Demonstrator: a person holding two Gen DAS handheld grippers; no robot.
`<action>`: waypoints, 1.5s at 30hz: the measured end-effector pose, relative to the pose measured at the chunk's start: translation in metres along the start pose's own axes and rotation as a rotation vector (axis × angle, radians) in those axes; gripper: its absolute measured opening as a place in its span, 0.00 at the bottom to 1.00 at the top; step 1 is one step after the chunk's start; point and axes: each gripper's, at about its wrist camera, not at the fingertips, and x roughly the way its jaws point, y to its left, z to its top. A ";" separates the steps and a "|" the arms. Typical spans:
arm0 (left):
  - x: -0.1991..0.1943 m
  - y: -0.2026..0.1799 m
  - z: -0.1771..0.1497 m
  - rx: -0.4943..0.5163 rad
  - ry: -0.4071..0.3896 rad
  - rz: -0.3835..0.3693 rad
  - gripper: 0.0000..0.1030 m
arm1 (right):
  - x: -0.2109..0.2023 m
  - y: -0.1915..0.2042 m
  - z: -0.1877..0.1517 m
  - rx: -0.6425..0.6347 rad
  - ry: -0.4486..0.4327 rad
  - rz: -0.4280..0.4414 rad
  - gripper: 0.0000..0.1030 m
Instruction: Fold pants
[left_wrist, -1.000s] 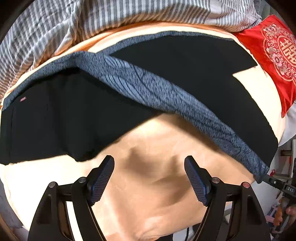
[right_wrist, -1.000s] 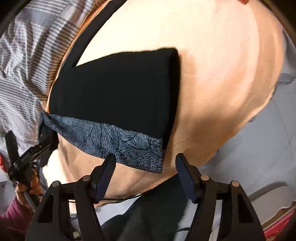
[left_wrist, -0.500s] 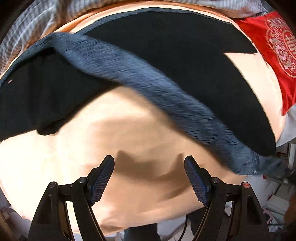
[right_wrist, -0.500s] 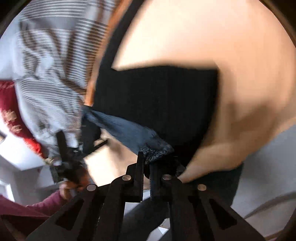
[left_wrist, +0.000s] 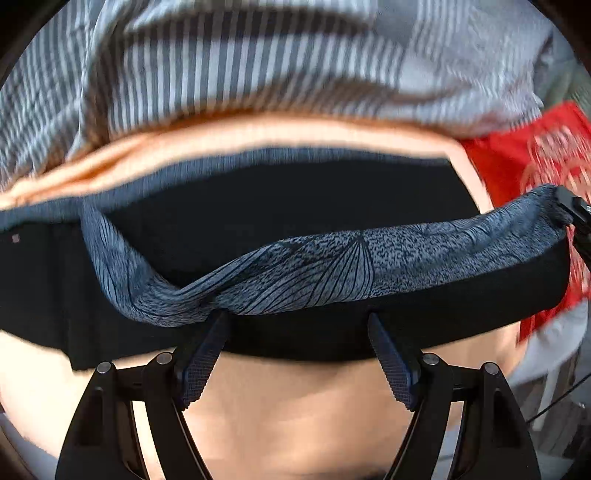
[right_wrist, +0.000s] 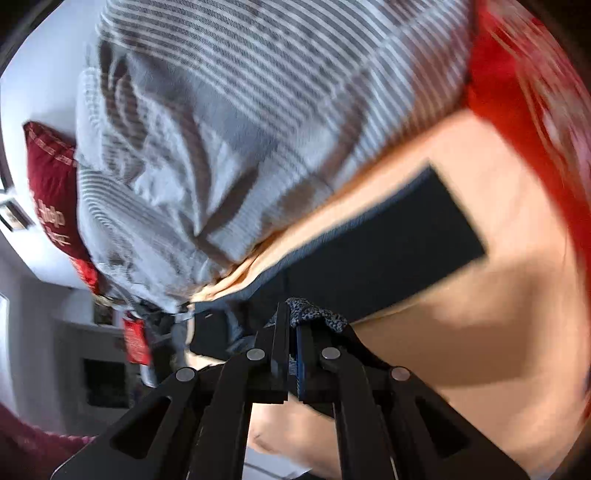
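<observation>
Black pants (left_wrist: 295, 206) with a blue-grey leaf-patterned side stripe (left_wrist: 332, 273) lie across the peach sheet (left_wrist: 295, 406). One leg is lifted and doubled over the other. My left gripper (left_wrist: 297, 321) is open, its fingertips at the near edge of the black cloth, just under the twisted stripe, with nothing pinched. At the right edge of the left wrist view, my right gripper (left_wrist: 574, 208) holds the stripe's end. In the right wrist view the right gripper (right_wrist: 291, 325) is shut on the patterned hem (right_wrist: 317, 314), and the flat black leg (right_wrist: 388, 251) lies beyond it.
A grey striped duvet (left_wrist: 258, 66) is bunched along the far side of the pants. A bright red embroidered cushion (left_wrist: 535, 166) lies to the right. In the right wrist view a dark red pillow (right_wrist: 48, 184) and dim furniture (right_wrist: 103, 384) show at the left.
My right gripper shut on the patterned hem and swung up and over with it, folding that leg onto the other. My left gripper moved from the bare sheet up to the pants' near edge.
</observation>
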 end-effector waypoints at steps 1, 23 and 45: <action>-0.005 0.003 0.008 -0.021 -0.023 0.013 0.77 | 0.007 0.000 0.020 -0.022 0.004 -0.032 0.03; 0.083 0.020 0.046 -0.175 0.025 0.212 0.77 | 0.084 -0.108 0.129 0.098 0.099 -0.401 0.56; 0.088 0.004 0.051 -0.167 0.006 0.274 0.81 | 0.107 -0.089 0.107 -0.110 0.099 -0.559 0.00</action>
